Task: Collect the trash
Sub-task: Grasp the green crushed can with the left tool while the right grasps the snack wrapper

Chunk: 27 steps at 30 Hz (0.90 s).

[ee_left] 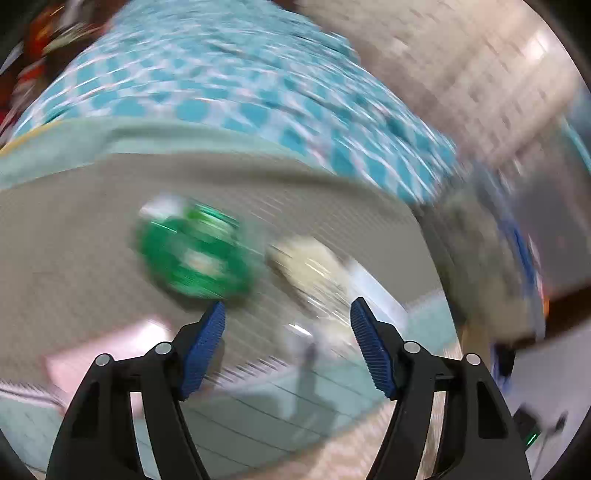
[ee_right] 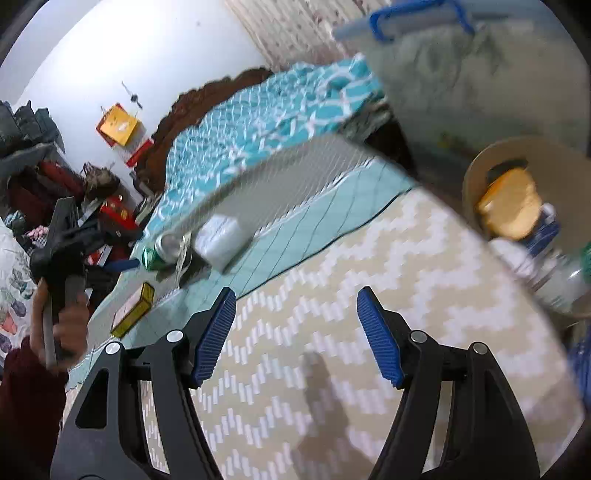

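A green drink can (ee_left: pixel 192 254) lies on the grey mat of the bed, blurred by motion, just beyond my left gripper (ee_left: pixel 288 317), which is open and empty. A pale crumpled wrapper or box (ee_left: pixel 314 269) lies to the can's right. In the right wrist view the same can (ee_right: pixel 159 254) and a white box (ee_right: pixel 219 236) lie on the bed edge, with a yellow box (ee_right: pixel 135 310) nearer. My right gripper (ee_right: pixel 295 306) is open and empty above the zigzag floor mat. A round bin (ee_right: pixel 476 177) at the right holds a yellow wrapper and bottles.
A teal patterned blanket (ee_right: pixel 258 125) covers the bed behind the mat. A grey storage box with blue handle (ee_right: pixel 424 22) stands at the top right. Clutter and bags (ee_right: pixel 103 184) fill the far left. The left hand holding its gripper (ee_right: pixel 59 266) shows at the left.
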### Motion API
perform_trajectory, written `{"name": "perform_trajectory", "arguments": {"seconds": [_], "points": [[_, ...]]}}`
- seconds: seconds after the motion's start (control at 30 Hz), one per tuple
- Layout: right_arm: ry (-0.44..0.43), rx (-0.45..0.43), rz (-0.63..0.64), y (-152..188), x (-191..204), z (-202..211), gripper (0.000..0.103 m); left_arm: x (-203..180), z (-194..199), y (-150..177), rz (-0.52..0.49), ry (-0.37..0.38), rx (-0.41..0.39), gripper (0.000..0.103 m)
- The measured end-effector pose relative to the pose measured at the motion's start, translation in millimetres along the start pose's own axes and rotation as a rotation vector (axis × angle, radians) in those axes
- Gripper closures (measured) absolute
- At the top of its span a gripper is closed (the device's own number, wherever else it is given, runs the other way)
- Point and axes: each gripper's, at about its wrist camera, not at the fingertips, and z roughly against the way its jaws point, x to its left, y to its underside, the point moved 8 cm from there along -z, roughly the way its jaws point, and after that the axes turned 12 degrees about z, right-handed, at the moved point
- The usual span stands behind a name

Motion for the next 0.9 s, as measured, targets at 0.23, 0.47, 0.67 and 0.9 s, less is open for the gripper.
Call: {"name": "perform_trajectory", "arguments": {"seconds": [0.23, 0.47, 0.67, 0.9], "points": [[0.031, 0.011, -0.015, 3, -1, -6, 0.033, 56, -21, -74, 0.144, -0.023, -0.004, 0.036], [0.032, 0.019, -0.004, -1, -1, -10, 0.033, 44, -77, -62, -0.025, -0.154, 0.068, 0.052], [0.03, 0.019, 0.001, -2, 1, -10, 0.033, -29, -86, 3, -0.371, -0.119, 0.129, 0.055], [0.018, -0.005, -0.009, -1, 1, -6, 0.033, -88, -71, 125, -0.66, -0.012, 0.221, 0.055]]}}
